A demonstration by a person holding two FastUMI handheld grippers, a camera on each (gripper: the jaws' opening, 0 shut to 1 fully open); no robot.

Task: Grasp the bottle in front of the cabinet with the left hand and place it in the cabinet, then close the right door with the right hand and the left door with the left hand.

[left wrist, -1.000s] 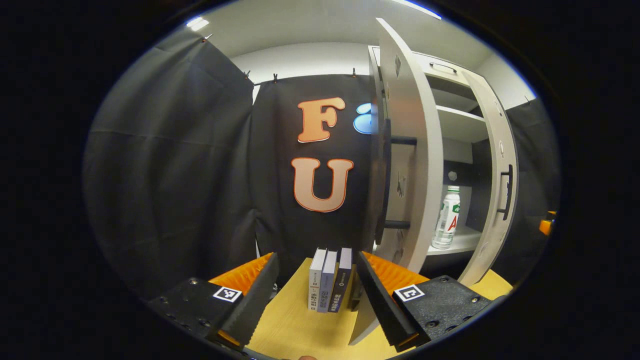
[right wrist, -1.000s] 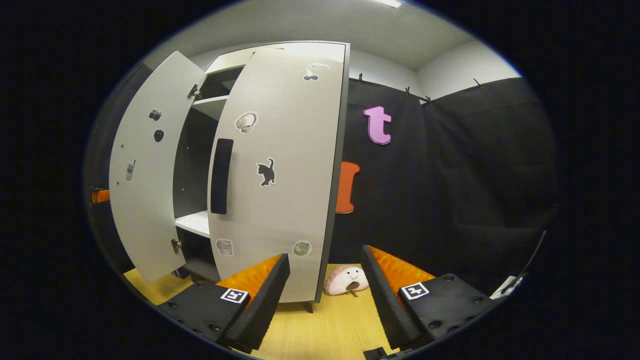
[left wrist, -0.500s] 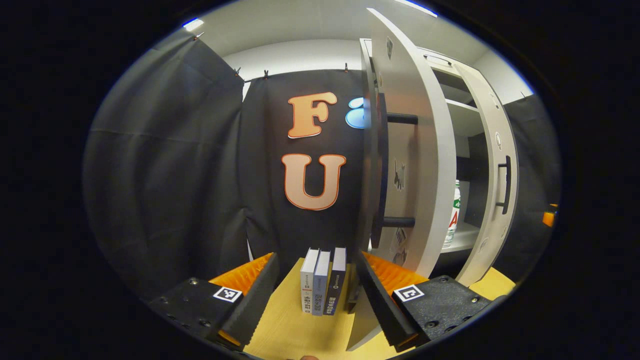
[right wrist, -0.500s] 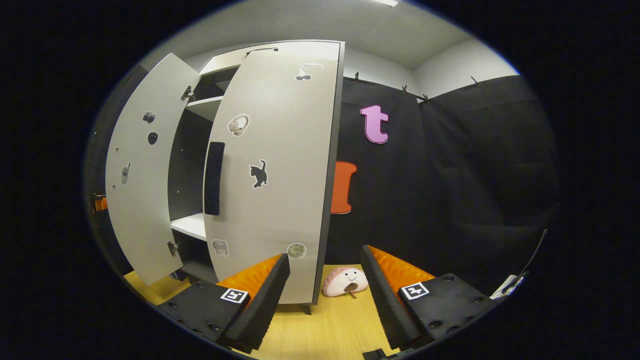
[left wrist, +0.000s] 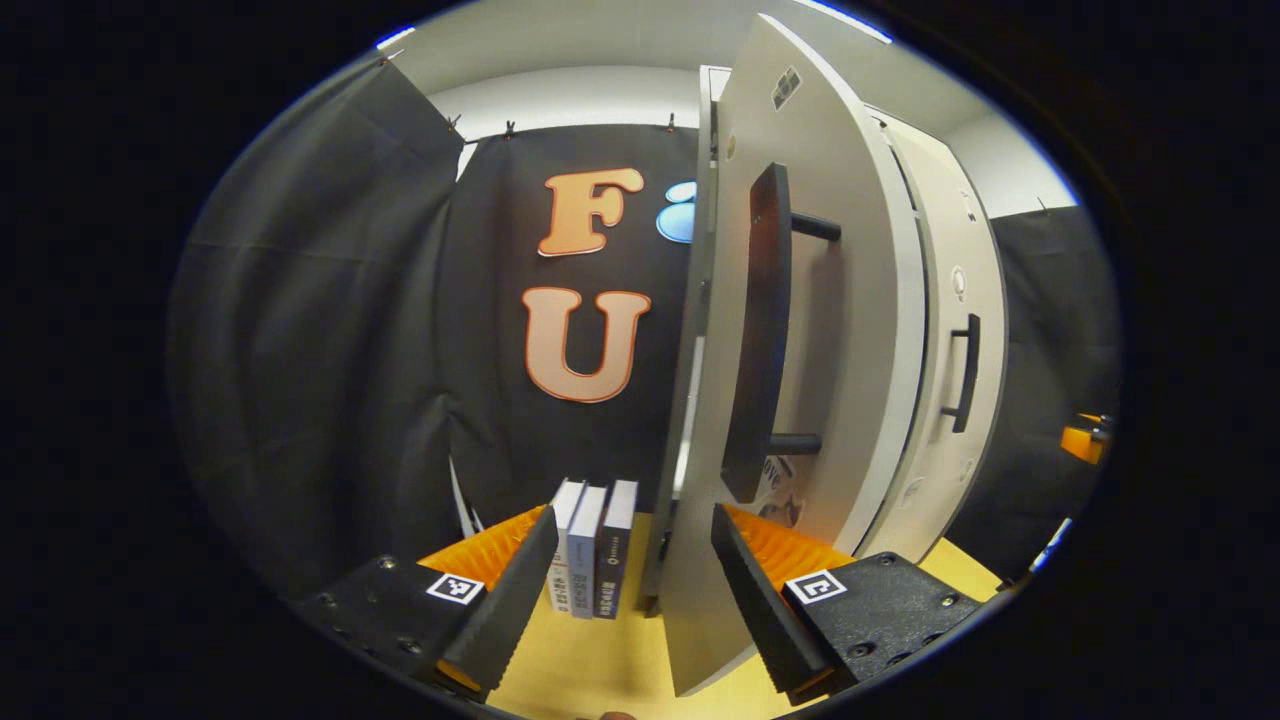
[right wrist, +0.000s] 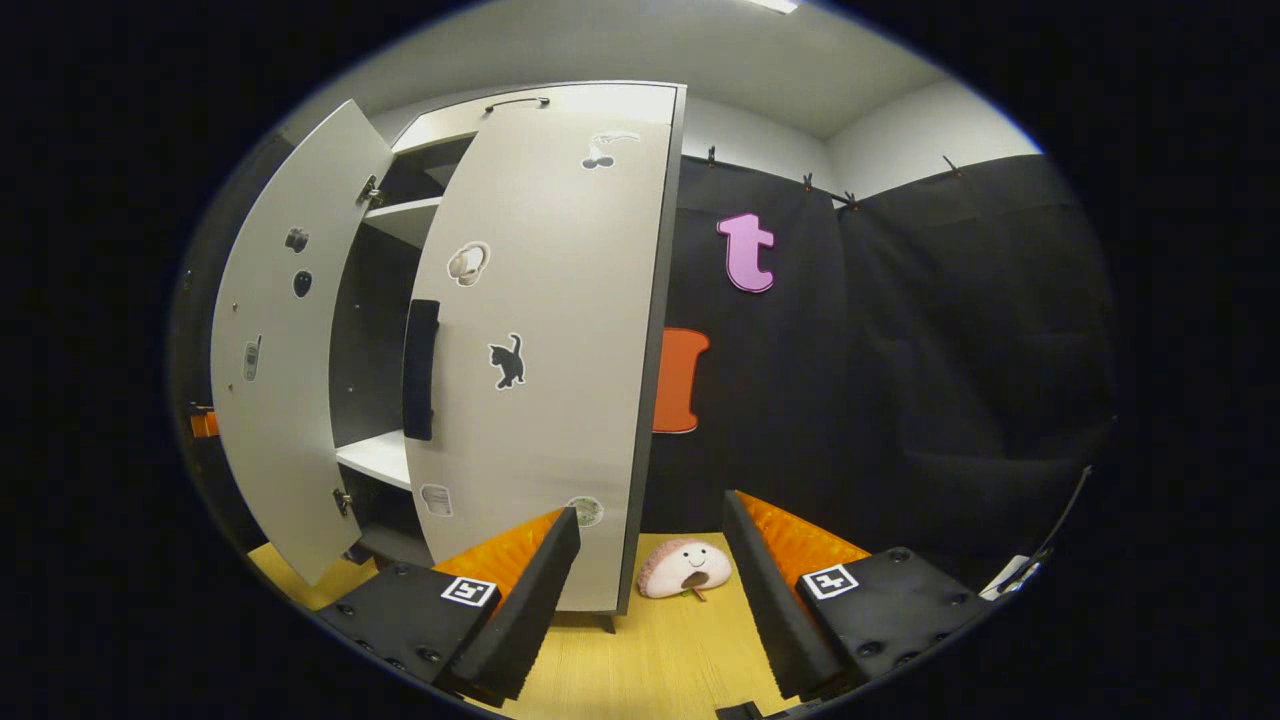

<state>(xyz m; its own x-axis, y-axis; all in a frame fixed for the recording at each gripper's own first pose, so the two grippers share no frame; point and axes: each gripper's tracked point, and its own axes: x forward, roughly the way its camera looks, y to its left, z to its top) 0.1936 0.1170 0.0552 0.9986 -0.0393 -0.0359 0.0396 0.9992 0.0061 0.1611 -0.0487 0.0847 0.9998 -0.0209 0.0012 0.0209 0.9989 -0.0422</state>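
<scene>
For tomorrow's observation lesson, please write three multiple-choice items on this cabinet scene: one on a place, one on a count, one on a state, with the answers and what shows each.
1. Where does the plush toy lie?
A. On a cabinet shelf
B. On the tabletop beside the cabinet's right door
C. On top of the books

2. How many books stand by the left door?
A. One
B. Three
C. Five

3. What is the state of the left door?
A. Fully shut
B. Removed
C. Still partly open

Answers:
1 B, the right gripper view shows it on the wood just right of the door's lower edge.
2 B, the left gripper view shows three upright spines.
3 C, in the right gripper view it stands out from the cabinet and a shelf shows in the gap.
</scene>
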